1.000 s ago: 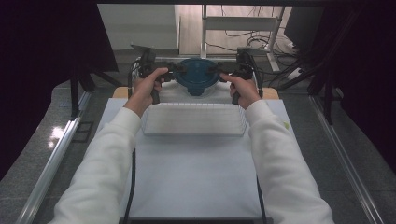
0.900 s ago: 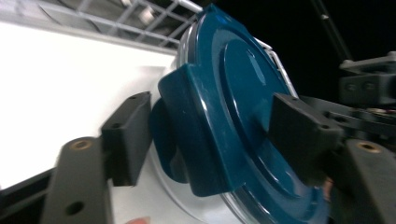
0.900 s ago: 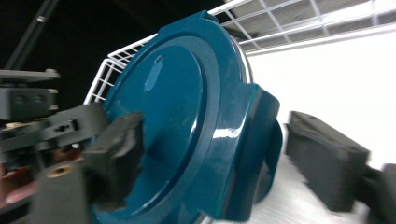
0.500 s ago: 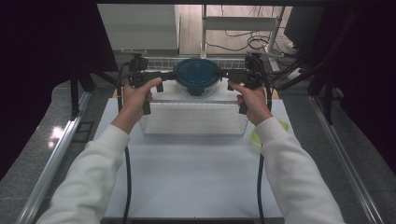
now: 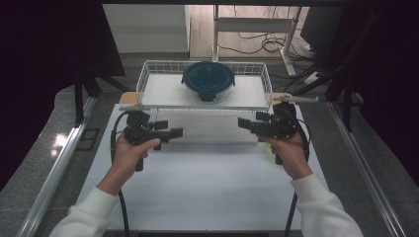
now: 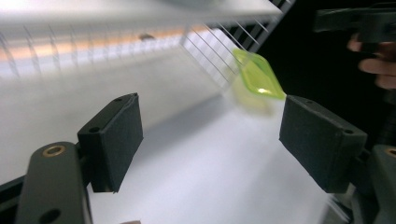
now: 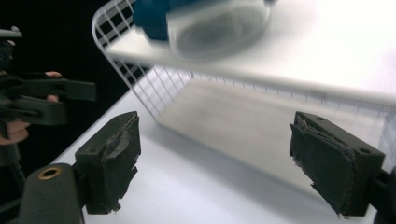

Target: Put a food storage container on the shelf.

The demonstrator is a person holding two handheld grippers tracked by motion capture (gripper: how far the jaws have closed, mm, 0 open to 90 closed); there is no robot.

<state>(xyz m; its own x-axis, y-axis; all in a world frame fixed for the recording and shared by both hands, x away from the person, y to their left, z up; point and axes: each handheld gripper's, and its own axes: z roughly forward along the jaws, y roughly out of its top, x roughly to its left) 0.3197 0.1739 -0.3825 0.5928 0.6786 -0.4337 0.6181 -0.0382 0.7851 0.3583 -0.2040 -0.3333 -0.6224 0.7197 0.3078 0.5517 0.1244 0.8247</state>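
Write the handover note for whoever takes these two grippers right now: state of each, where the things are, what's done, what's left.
Left gripper: open, nothing between the jaws, held over the white table in front of the wire rack.
Right gripper: open after the jaws have just been shifting, empty, facing the left one across the rack's front.
Blue-lidded container: sits on the rack's upper shelf, at its middle, free of both grippers.
A yellow-green thing lies on the table by the rack's right front corner.
Done: container looks placed on the rack and released.
Left: probably nothing on the container; the yellow-green thing is untouched.
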